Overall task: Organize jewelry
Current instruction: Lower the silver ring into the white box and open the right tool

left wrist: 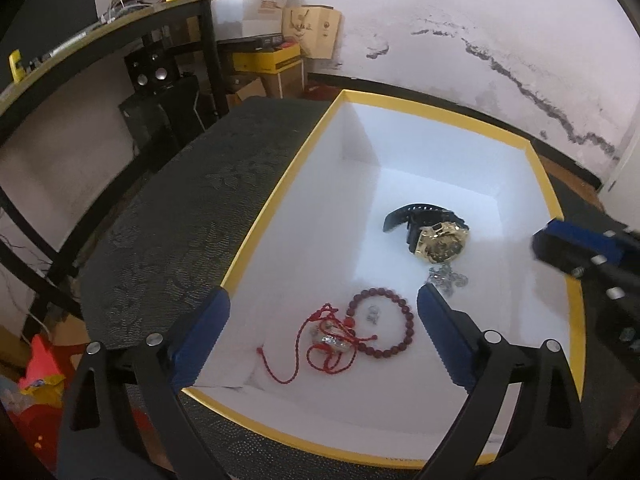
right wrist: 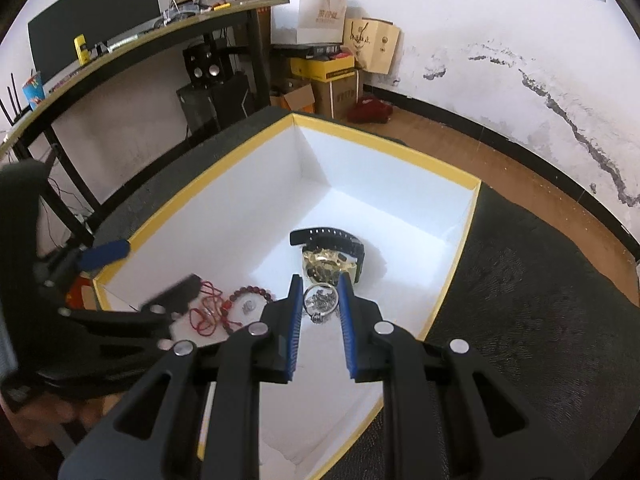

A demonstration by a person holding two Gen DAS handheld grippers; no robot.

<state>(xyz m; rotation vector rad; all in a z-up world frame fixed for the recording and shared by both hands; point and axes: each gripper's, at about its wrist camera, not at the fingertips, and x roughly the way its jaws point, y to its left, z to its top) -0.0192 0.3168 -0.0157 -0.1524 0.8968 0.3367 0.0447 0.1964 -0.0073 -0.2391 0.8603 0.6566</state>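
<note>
Two handheld grippers hang over a white cardboard box with a yellow rim (left wrist: 280, 184) that sits on a dark patterned cloth (left wrist: 180, 216). The left gripper (left wrist: 324, 332) is spread wide and grasps nothing; below its gap lie a dark red bead bracelet (left wrist: 394, 322) and a red braided cord with a pale charm (left wrist: 320, 340) on the box floor. The right gripper (right wrist: 319, 292) is narrowed around a silver ring with a tangle of silver chain (right wrist: 320, 304); whether its pads press it cannot be told. Just beyond lies a gold-faced watch with a black strap (right wrist: 330, 258).
</note>
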